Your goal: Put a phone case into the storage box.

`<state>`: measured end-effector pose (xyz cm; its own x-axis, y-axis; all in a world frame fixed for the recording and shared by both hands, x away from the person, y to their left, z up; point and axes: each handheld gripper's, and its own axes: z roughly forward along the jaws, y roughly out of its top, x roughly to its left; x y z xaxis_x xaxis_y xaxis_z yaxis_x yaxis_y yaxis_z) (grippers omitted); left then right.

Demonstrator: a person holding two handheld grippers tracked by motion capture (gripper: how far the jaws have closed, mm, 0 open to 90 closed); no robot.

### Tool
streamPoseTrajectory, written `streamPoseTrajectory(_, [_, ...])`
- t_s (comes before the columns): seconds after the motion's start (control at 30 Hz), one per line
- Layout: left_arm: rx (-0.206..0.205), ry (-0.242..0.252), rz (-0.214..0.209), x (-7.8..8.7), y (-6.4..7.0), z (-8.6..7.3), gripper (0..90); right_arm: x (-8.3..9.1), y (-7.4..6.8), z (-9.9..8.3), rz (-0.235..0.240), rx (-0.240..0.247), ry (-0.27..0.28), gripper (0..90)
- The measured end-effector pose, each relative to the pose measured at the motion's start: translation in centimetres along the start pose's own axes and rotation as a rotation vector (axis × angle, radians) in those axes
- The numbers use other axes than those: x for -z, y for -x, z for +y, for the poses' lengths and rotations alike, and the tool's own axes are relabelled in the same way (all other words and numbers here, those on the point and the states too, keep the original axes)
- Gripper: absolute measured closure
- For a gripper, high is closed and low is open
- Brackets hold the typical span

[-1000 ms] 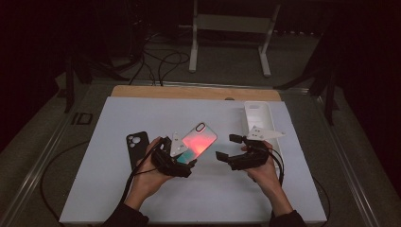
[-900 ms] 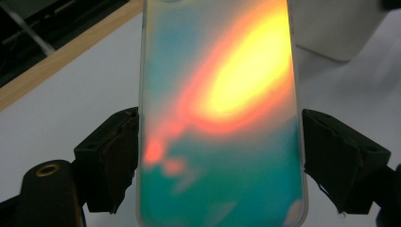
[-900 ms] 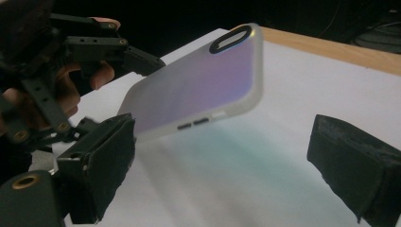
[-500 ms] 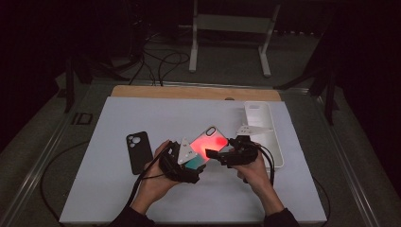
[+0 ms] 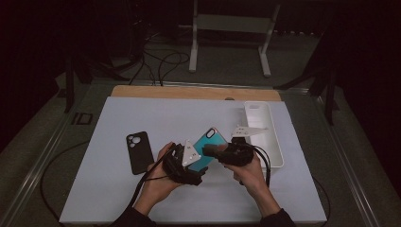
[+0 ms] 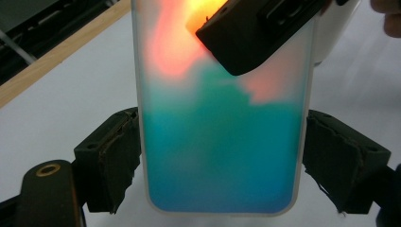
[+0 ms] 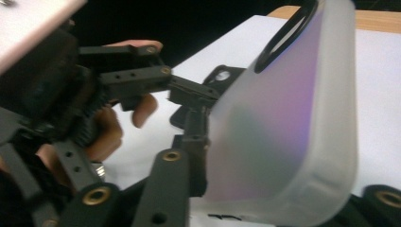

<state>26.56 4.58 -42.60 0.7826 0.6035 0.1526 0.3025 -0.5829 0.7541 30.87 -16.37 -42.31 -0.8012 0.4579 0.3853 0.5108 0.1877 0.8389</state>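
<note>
Clearly frosted and soft-cornered, the phone case (image 6: 222,127) shades from orange to teal, held above the worktop's (image 5: 118,189) near middle. The left gripper (image 6: 222,156) clamps its long edges between padded black jaws; the right gripper (image 5: 212,150) pinches its upper part.
</note>
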Motion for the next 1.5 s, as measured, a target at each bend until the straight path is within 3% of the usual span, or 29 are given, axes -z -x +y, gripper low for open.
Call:
streamPoseTrajectory(0.2, [-0.002, -0.009, 0.022, -0.3, 0.0, -0.2, 16.7, -0.3, -0.4, 0.0, -0.013, 0.017, -0.015, 80.9])
streamPoseTrajectory(0.23, [0.006, -0.016, 0.025, -0.4, 0.0, -0.1, 17.2, -0.4, -0.6, 0.1, -0.019, 0.026, -0.016, 86.2])
streamPoseTrajectory(0.27, [0.02, -0.013, 0.023, -0.5, -0.1, -0.2, 24.1, -0.5, -0.8, 0.1, -0.028, 0.041, -0.013, 86.4])
streamPoseTrajectory(0.3, [0.02, -0.013, 0.023, -0.5, -0.1, -0.2, 23.6, -0.5, -0.8, 0.1, -0.028, 0.041, -0.013, 86.4])
streamPoseTrajectory(0.4, [0.039, -0.012, 0.001, -0.4, -0.5, -0.4, 22.8, -0.4, -1.2, 0.3, -0.037, 0.083, -0.015, 86.7])
streamPoseTrajectory(0.6, [0.082, 0.013, -0.042, 0.1, -1.3, -0.7, 22.0, 0.0, -1.3, 0.6, -0.038, 0.092, -0.005, 86.7])
streamPoseTrajectory(0.8, [0.094, 0.03, -0.073, 0.6, -1.8, -0.8, 20.0, 0.5, -1.2, 0.5, -0.04, 0.099, 0.003, 86.7])
streamPoseTrajectory(1.0, [0.148, 0.048, -0.125, 0.7, -2.5, -1.4, 15.6, 1.2, -1.1, 0.6, -0.03, 0.1, 0.028, 86.6])
streamPoseTrajectory(1.2, [0.16, 0.044, -0.167, 0.7, -2.7, -1.7, 14.6, 1.4, -1.4, 0.7, -0.009, 0.125, 0.028, 86.5])
streamPoseTrajectory(1.37, [0.144, 0.044, -0.189, 0.8, -2.6, -1.7, 14.8, 1.4, -2.0, 0.9, 0.008, 0.162, 0.023, 86.5])
streamPoseTrajectory(1.5, [0.146, 0.067, -0.243, 0.9, -2.6, -1.7, 15.5, 1.4, -2.0, 1.1, 0.043, 0.162, 0.035, 86.5])
